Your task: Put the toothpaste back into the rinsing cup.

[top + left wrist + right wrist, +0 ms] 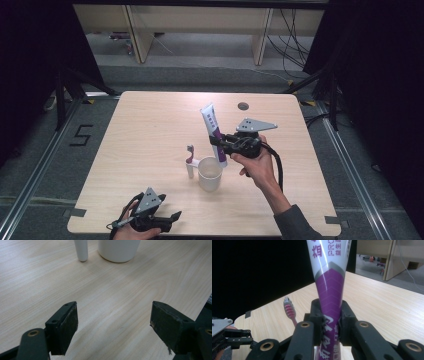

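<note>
A white and purple toothpaste tube stands nearly upright, and my right gripper is shut on its purple lower part. The tube's bottom end hangs at the rim of a white cup; whether it is inside I cannot tell. A toothbrush with a white handle leans against the cup's left side, head up. My left gripper rests open near the table's front left edge, pointing at the cup with nothing between its jaws.
The light wooden table has a round cable hole near its back edge. Behind it stand wooden furniture legs and loose cables on the floor. Black curtains close off both sides.
</note>
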### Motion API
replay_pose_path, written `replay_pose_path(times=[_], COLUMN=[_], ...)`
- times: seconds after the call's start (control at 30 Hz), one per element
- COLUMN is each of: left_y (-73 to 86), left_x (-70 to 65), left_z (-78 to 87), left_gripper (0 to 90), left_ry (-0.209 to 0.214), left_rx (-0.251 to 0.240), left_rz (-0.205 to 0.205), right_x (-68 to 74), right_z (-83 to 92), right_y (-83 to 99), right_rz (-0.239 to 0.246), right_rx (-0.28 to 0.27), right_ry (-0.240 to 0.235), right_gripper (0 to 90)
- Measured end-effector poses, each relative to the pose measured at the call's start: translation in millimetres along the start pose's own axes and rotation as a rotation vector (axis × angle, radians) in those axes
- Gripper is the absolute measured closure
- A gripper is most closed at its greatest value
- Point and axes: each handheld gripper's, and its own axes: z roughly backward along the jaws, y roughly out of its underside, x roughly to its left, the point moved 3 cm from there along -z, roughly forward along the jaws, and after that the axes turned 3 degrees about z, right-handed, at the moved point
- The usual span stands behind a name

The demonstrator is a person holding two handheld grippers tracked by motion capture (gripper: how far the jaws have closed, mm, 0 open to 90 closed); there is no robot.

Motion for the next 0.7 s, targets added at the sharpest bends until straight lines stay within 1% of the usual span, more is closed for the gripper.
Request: replay_pose_path(times=[0.03,0.07,0.1,0.13,0.23,0.27,0.3,0.33,0.37,0.4,0.43,0.47,0.5,0.53,0.57,0.6,0.63,0.7], left_y=[-0.1,-0.8,-0.8,-0.4,-1.0,-0.9,-0.7,-0.2,-0.7,-0.7,-1.1,-0.8,-0.3,-0.2,-0.4,-1.0,-0.4,-0.2], left_x=[0.0,-0.8,-0.7,-0.7,-1.4,-1.3,-1.2,1.3,0.2,0.2,-1.4,-1.1,0.9,1.0,0.6,-0.7,0.5,0.5], left_z=[-0.2,-1.1,-1.2,-0.8,-1.3,-1.5,-1.4,0.5,-0.1,-0.1,-1.2,-1.0,0.4,0.5,-0.1,-0.8,-0.1,0.0], left_gripper=[21.9,21.9,21.9,21.9,21.9,21.9,21.9,21.9,21.9,21.9,21.9,21.9,21.9,22.0,22.0,22.0,22.0,22.0], left_ry=[0.0,-0.001,-0.001,0.0,0.001,0.0,-0.001,-0.009,-0.005,-0.005,-0.001,0.001,-0.008,-0.007,-0.005,-0.005,-0.007,-0.002], left_rx=[-0.004,-0.016,-0.015,-0.016,-0.023,-0.022,-0.02,0.004,-0.009,-0.009,-0.026,-0.019,0.001,0.002,-0.005,-0.016,-0.004,-0.004], left_rz=[0.003,0.018,0.018,0.012,0.024,0.025,0.023,-0.011,0.004,0.004,0.024,0.019,-0.007,-0.009,-0.003,0.013,-0.002,-0.006], right_x=[0.8,2.2,2.2,1.9,4.6,4.5,6.4,5.8,6.3,8.1,8.1,8.2,8.9,8.5,8.2,8.1,10.1,10.4], right_z=[-0.3,-1.9,-1.9,-4.5,-7.6,-8.7,-10.6,-11.5,-13.5,-14.6,-14.6,-15.8,-17.0,-18.0,-18.8,-19.5,-20.9,-21.3], right_y=[0.3,0.7,0.7,1.5,2.6,2.9,4.4,5.3,7.9,9.7,9.7,11.4,13.8,14.7,15.3,16.0,18.2,19.2], right_rz=[-0.006,-0.015,-0.015,0.009,0.0,0.018,-0.004,0.013,0.021,-0.001,-0.001,-0.003,-0.013,-0.01,0.001,0.013,-0.01,-0.011], right_rx=[0.01,0.006,0.006,0.01,0.012,0.012,0.013,0.014,0.022,0.025,0.025,0.025,0.03,0.031,0.033,0.028,0.036,0.041], right_ry=[0.001,-0.007,-0.007,-0.007,-0.02,-0.016,-0.029,-0.026,-0.015,-0.033,-0.033,-0.036,-0.037,-0.035,-0.04,-0.032,-0.045,-0.041], right_gripper=[77.4,77.4,77.4,77.4,77.4,77.4,77.4,77.4,77.4,77.4,77.4,77.3,77.3,77.3,77.3,77.3,77.3,77.3])
